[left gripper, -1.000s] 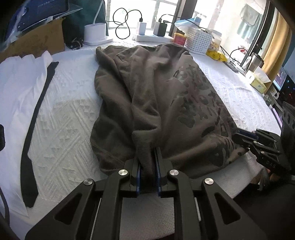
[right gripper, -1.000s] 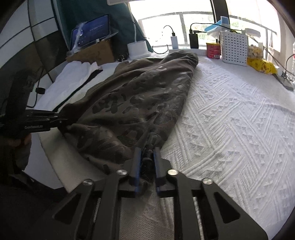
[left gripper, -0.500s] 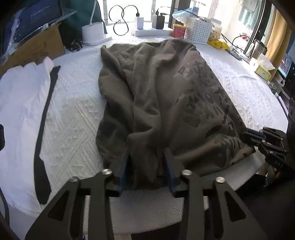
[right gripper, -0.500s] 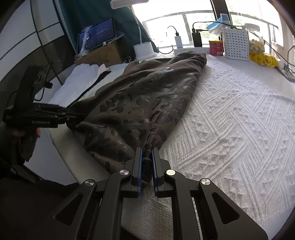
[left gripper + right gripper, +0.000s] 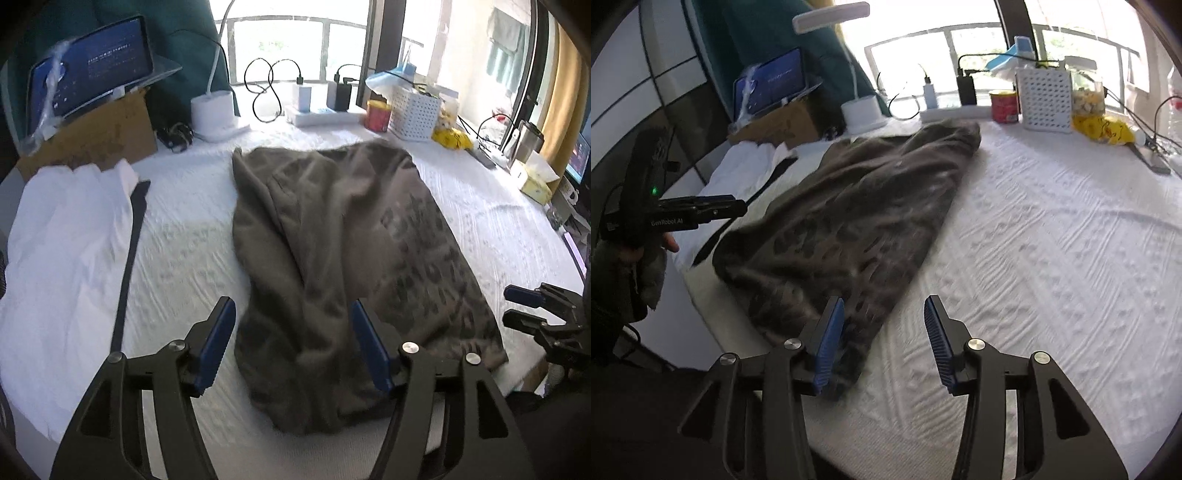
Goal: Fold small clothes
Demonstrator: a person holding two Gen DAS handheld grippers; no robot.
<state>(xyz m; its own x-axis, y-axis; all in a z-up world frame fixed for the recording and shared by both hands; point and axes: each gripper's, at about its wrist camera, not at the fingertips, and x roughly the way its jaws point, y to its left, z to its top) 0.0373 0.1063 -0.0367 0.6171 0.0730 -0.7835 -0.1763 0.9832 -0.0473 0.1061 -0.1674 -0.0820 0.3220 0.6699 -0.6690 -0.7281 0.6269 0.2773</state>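
In the left wrist view we are looking at a brown-grey garment (image 5: 332, 266), folded lengthwise, with a dark mottled print on its right half, lying rumpled on the white textured cover (image 5: 184, 240). Our left gripper (image 5: 295, 347) is hovering over its near hem, its jaws opening wide, the cloth lying below and between the blue pads (image 5: 216, 347) without being pressed. A white garment (image 5: 62, 251) is lying well to the left.

In the right wrist view the garment (image 5: 857, 221) is stretching away to the upper left. Our right gripper (image 5: 884, 343) is opening too, empty; the near corner is lying just beside its left pad (image 5: 829, 347).
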